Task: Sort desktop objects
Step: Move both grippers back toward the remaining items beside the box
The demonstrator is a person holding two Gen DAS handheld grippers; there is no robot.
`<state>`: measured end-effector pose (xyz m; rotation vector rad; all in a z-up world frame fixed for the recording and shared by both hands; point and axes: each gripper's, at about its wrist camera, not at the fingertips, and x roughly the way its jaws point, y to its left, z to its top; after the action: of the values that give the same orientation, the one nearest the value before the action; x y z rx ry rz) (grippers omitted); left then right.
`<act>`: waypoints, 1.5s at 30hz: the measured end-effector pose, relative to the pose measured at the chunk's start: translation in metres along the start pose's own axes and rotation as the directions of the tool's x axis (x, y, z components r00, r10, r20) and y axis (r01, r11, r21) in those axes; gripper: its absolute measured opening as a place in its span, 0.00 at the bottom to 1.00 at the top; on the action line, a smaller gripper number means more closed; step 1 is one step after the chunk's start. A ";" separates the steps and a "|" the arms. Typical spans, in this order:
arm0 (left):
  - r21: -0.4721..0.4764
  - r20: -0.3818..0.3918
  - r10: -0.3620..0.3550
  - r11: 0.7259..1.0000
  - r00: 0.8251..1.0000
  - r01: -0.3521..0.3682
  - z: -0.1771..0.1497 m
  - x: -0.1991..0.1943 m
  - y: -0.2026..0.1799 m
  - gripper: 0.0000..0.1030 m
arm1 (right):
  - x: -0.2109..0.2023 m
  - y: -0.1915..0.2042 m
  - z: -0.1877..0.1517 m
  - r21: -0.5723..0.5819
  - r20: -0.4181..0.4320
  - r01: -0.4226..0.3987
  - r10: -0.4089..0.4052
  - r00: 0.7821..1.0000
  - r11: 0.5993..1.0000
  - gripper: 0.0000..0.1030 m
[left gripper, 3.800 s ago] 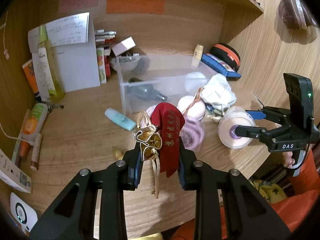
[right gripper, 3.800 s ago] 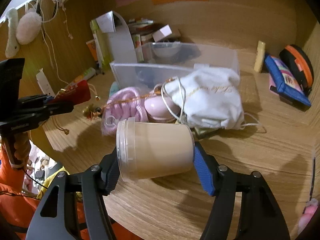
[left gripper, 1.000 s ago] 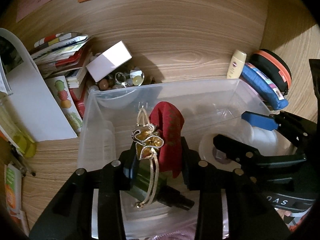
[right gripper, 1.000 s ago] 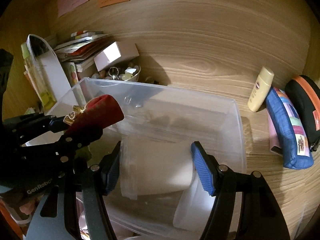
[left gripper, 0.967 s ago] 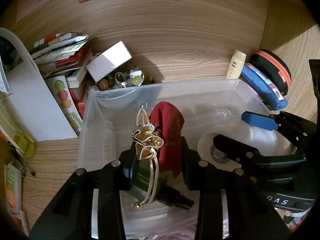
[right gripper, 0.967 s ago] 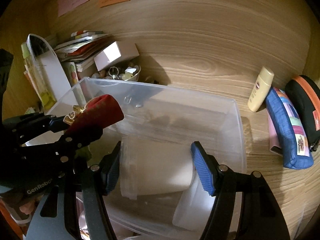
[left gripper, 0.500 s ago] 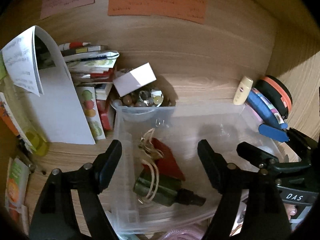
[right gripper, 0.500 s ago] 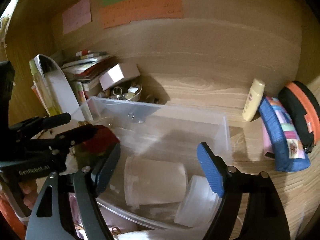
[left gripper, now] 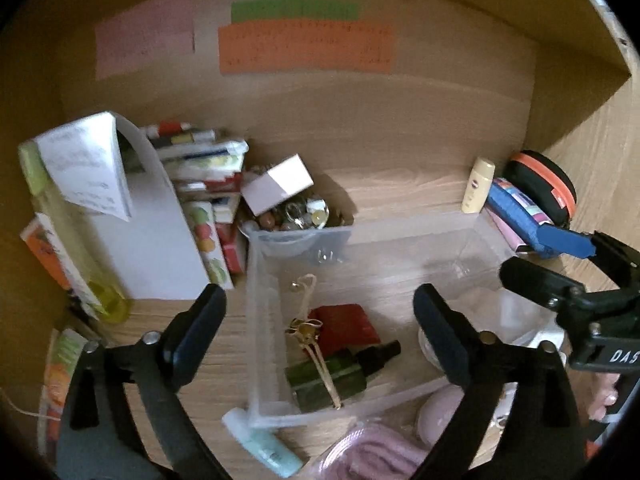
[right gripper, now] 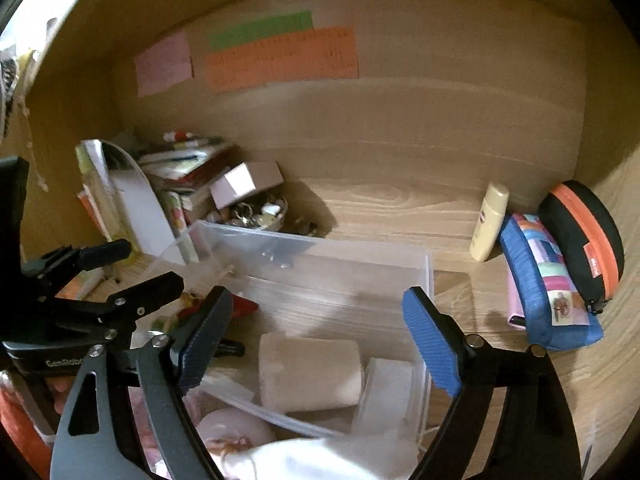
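A clear plastic bin [left gripper: 300,236] stands on the wooden desk. Inside it lies a red pouch [left gripper: 344,326] with a gold tassel [left gripper: 306,330], resting against a dark green bottle [left gripper: 332,376]. My left gripper [left gripper: 320,304] hovers above the bin, its jaws opening wide, nothing pressed between them. In the right wrist view a cream jar [right gripper: 310,374] lies on its side in the bin [right gripper: 320,246] next to a pale lid [right gripper: 386,392]. My right gripper [right gripper: 316,308] is above the jar, jaws opening, pads clear of it.
Booklets, a white file holder [left gripper: 148,240] and a white box [left gripper: 280,182] on a bead bowl crowd the back left. A yellow tube [left gripper: 478,190], blue pencil case [right gripper: 548,280] and black-orange case [right gripper: 584,236] sit right. A teal tube [left gripper: 260,444] and pink items lie before the bin.
Both grippers opened and let go: the red pouch and the cream jar now lie in the bin. Both grippers rose and drew back from the bin.
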<state>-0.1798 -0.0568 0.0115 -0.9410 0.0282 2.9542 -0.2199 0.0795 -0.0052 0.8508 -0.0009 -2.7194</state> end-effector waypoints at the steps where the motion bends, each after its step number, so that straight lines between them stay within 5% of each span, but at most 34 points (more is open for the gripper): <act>1: 0.006 0.012 0.010 1.000 1.000 -0.010 0.000 -0.005 0.000 0.95 | -0.006 0.000 -0.001 0.001 0.010 0.004 -0.004 1.000 1.000 0.87; 6: 0.032 0.054 0.030 0.999 0.998 -0.031 -0.001 -0.031 -0.002 0.97 | -0.030 0.001 -0.007 -0.001 0.043 0.008 -0.008 0.999 1.000 0.97; 20: 0.041 0.096 0.092 0.994 0.991 -0.097 -0.033 -0.084 0.012 0.98 | -0.078 -0.003 -0.045 -0.053 0.041 0.066 -0.063 0.997 0.996 0.99; 28: -0.007 -0.003 0.149 0.989 0.989 -0.149 -0.075 -0.098 0.058 0.98 | -0.095 -0.015 -0.075 -0.085 0.005 0.128 -0.129 0.992 0.988 0.99; 36: 0.015 -0.125 0.125 0.992 0.984 -0.124 -0.127 -0.084 0.060 0.97 | -0.075 -0.021 -0.095 -0.095 -0.077 0.141 -0.148 0.986 0.986 0.99; 40: -0.015 -0.168 0.060 0.998 0.984 -0.064 -0.137 -0.076 0.055 0.79 | -0.059 -0.019 -0.097 -0.091 -0.112 0.093 -0.104 0.988 0.991 0.99; 45: -0.021 -0.212 0.020 0.999 0.977 -0.025 -0.145 -0.062 0.051 0.71 | -0.031 -0.015 -0.097 -0.109 -0.178 0.050 -0.069 0.982 0.993 0.99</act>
<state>-0.0479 -0.1140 -0.0711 -1.2622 0.0109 2.8662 -0.1459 0.1105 -0.0693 1.0806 0.2056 -2.6584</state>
